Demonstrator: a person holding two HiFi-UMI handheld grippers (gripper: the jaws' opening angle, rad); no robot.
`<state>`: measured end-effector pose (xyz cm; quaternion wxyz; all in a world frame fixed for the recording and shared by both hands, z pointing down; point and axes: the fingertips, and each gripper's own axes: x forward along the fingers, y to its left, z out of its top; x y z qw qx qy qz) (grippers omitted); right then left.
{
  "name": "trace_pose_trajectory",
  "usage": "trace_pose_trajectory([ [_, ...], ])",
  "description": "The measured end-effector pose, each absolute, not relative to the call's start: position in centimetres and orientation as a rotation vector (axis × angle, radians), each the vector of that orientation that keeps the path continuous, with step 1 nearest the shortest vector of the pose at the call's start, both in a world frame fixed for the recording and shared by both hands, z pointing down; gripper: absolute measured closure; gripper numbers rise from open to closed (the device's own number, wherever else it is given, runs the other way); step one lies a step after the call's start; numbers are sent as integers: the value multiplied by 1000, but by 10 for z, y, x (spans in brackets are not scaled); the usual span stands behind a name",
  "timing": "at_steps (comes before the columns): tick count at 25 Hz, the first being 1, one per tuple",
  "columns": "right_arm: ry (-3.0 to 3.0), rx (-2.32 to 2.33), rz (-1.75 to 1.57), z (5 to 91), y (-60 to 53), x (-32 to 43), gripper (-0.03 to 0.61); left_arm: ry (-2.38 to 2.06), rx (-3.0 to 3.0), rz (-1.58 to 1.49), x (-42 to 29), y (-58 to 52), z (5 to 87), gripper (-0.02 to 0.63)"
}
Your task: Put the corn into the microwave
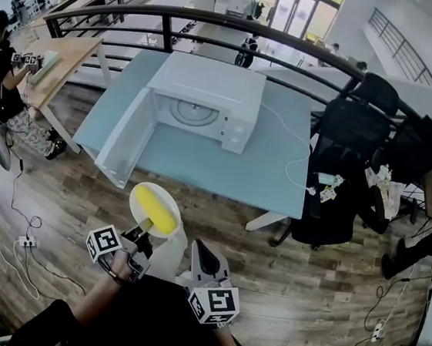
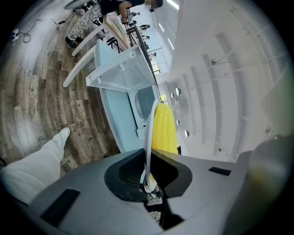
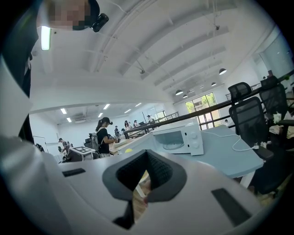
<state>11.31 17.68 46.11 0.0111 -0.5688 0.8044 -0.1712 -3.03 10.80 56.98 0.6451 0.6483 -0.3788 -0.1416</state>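
Note:
A yellow corn cob (image 1: pixel 156 206) lies on a small white plate (image 1: pixel 169 195). My left gripper (image 1: pixel 145 226) is shut on the plate's near rim and holds it over the wooden floor, short of the table. In the left gripper view the plate (image 2: pixel 149 137) shows edge-on between the jaws, with the corn (image 2: pixel 164 128) beside it. Ahead, the white microwave (image 1: pixel 209 98) stands on the light blue table (image 1: pixel 263 166), its door (image 1: pixel 123 138) swung open to the left. My right gripper (image 1: pixel 205 254) hangs to the right of the plate, shut and holding nothing; the microwave (image 3: pixel 177 137) lies ahead of it.
Black office chairs (image 1: pixel 351 145) crowd the table's right end. A white cable (image 1: pixel 295 162) trails across the tabletop. A power strip and cords (image 1: pixel 26 241) lie on the floor at the left. A person sits at a wooden desk (image 1: pixel 58 57) at the far left. A dark railing (image 1: pixel 218 21) runs behind.

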Motion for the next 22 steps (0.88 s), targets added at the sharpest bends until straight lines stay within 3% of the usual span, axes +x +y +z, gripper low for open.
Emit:
trace_pose_trajectory([
  [22, 2538, -1783, -587, 477, 85, 145, 571, -858, 1434, -328, 9, 18, 592, 588],
])
